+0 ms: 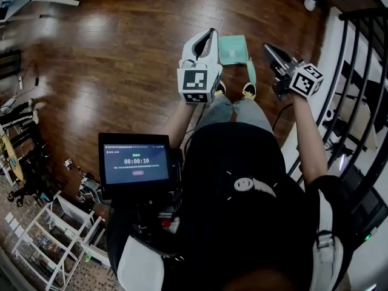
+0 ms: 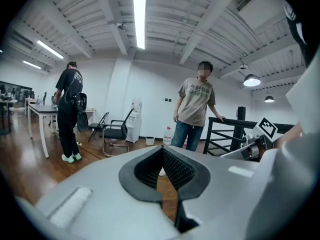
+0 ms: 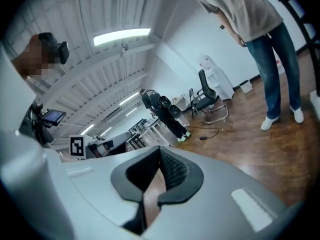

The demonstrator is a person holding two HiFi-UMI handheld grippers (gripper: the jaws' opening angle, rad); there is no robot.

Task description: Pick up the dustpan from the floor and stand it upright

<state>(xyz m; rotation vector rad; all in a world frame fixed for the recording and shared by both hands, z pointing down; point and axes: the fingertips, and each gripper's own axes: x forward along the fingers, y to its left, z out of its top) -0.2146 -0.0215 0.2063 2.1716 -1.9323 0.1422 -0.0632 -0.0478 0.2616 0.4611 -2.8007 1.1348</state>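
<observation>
Fingers: left gripper, right gripper clenched, empty, flanking pale green plastic dustpan.
Risk: unsupported dustpan toppling; stance unclear.

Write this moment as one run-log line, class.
left gripper: jaws shut, empty | right gripper: jaws shut, empty | dustpan: on floor, unheld

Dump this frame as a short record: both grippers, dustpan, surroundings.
left gripper: shut, nothing between the jaws, pointing out across the room
right gripper: shut, empty, also pointing across the room
dustpan: mint green, on the wooden floor just ahead of the person's shoes; held by neither gripper
dustpan pose: upright or flat cannot be told from the steep head view
surroundings: black railing on the person's right; screen mounted at chest level
</observation>
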